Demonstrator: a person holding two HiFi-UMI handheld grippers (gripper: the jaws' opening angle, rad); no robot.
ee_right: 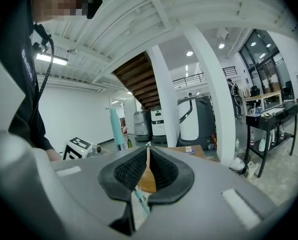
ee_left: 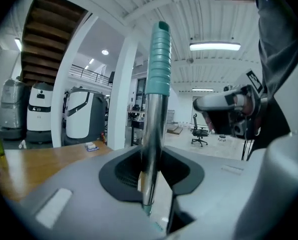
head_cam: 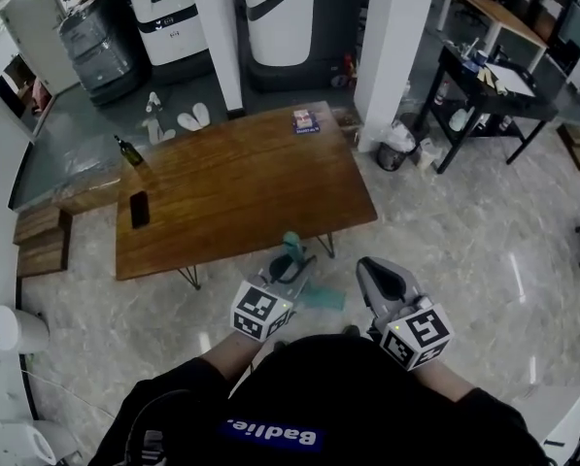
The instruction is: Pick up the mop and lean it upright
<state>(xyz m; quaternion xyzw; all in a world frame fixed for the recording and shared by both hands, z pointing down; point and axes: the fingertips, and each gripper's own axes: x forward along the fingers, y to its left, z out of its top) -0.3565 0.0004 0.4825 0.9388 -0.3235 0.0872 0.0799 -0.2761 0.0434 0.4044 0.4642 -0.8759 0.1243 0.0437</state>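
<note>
We wear a black top (head_cam: pixel 314 386) with a blue patch (head_cam: pixel 273 433) lettered in white, and our grey left gripper (head_cam: pixel 288 265) and right gripper (head_cam: pixel 369 265) each carry a white cube (head_cam: pixel 260 311) of black square markers.

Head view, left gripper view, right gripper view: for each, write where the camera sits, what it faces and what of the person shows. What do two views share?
Head view: on the person's head, looking steeply down at the table; dark shirt and both grippers show.
Left gripper view: on the left gripper, looking along jaws shut on the mop handle; shirt at right.
Right gripper view: on the right gripper, looking past shut jaws toward a white pillar; shirt at left.
Shared: both gripper views show the mop handle.
</note>
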